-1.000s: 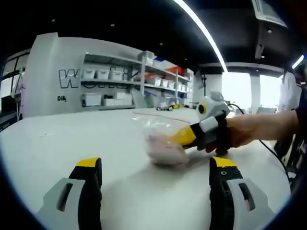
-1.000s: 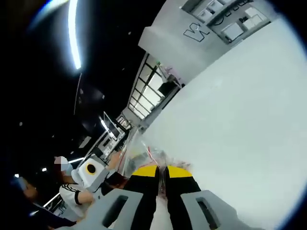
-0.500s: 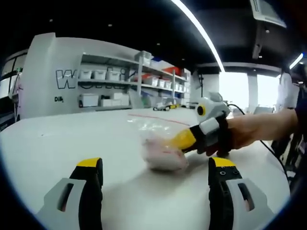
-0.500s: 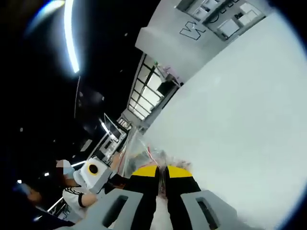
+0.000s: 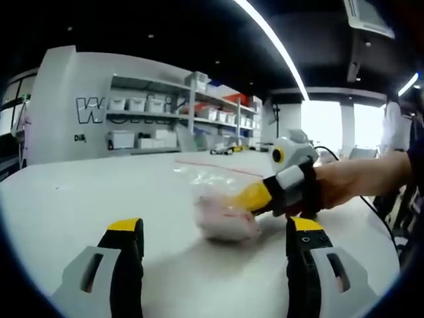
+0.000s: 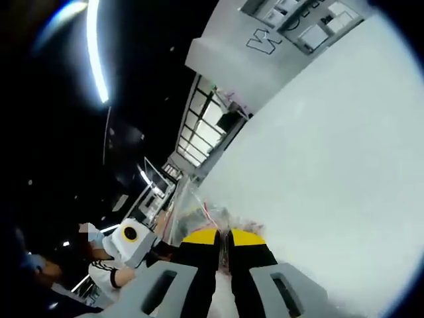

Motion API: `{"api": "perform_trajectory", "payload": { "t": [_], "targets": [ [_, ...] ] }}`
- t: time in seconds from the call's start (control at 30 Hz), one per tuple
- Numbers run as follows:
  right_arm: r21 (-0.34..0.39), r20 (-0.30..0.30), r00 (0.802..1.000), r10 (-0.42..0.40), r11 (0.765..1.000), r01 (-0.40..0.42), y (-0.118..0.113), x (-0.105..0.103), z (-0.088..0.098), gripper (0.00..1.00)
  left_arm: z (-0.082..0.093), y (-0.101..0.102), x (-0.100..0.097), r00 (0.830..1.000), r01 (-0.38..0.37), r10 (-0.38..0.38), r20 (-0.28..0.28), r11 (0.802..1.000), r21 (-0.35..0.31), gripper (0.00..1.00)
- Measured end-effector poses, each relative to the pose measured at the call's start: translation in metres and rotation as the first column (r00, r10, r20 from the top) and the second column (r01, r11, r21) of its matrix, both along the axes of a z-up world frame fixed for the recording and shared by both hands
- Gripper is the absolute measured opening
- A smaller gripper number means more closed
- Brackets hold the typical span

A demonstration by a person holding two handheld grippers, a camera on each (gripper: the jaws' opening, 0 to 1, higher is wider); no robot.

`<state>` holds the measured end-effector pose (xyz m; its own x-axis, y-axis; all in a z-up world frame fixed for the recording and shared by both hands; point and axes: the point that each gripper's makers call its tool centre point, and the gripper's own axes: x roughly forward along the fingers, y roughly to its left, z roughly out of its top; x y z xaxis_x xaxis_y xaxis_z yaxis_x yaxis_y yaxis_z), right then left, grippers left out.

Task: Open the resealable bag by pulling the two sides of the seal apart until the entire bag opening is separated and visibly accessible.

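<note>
Left gripper view shows the resealable bag lying mid-frame on the white surface, pinched by the closed right claw, while the left claw gapes empty short of it, so the seal looks unopened, pulling apart undone.

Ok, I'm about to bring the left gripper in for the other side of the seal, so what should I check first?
1. Right gripper shut on the resealable bag: ok; the right gripper view shows its jaws closed on plastic.
2. Left gripper open: ok, jaws wide apart.
3. Left gripper lined up with the bag: ok, it sits between the jaws, further off.
4. Bag resting on the white table: ok.
5. Seal already separated: cannot tell; the red line is blurred.
6. Free side of the seal reachable: cannot tell.
</note>
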<state>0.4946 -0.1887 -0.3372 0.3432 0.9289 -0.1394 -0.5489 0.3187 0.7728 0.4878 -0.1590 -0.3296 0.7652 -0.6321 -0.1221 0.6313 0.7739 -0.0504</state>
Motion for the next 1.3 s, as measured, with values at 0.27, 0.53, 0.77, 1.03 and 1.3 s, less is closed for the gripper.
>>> {"api": "perform_trajectory", "payload": {
  "t": [0.27, 0.53, 0.77, 1.03, 1.3],
  "targets": [
    [0.001, -0.002, 1.0, 0.002, 1.0, -0.002, 0.001, 0.0, 0.0, 0.0, 0.001, -0.002, -0.001, 1.0, 0.005, -0.005, 0.008, 1.0, 0.008, 0.82],
    [0.006, -0.01, 1.0, 0.008, 1.0, -0.007, 0.002, -0.003, 0.0, 0.0, 0.0, -0.006, -0.002, 1.0, 0.024, -0.024, 0.009, 1.0, 0.012, 0.75],
    [0.007, -0.016, 1.0, 0.009, 1.0, -0.008, 0.003, -0.002, 0.0, 0.0, -0.001, -0.008, -0.003, 1.0, 0.029, -0.029, 0.006, 0.999, 0.013, 0.72],
    [0.01, -0.021, 1.0, 0.01, 1.0, -0.01, 0.003, -0.006, -0.001, 0.0, -0.001, -0.011, -0.005, 0.999, 0.037, -0.038, 0.014, 0.999, 0.02, 0.69],
    [0.015, -0.029, 0.999, 0.017, 1.0, -0.017, 0.004, -0.01, -0.001, 0.0, -0.002, -0.012, -0.005, 0.999, 0.039, -0.039, 0.015, 0.999, 0.027, 0.66]
  ]
}}
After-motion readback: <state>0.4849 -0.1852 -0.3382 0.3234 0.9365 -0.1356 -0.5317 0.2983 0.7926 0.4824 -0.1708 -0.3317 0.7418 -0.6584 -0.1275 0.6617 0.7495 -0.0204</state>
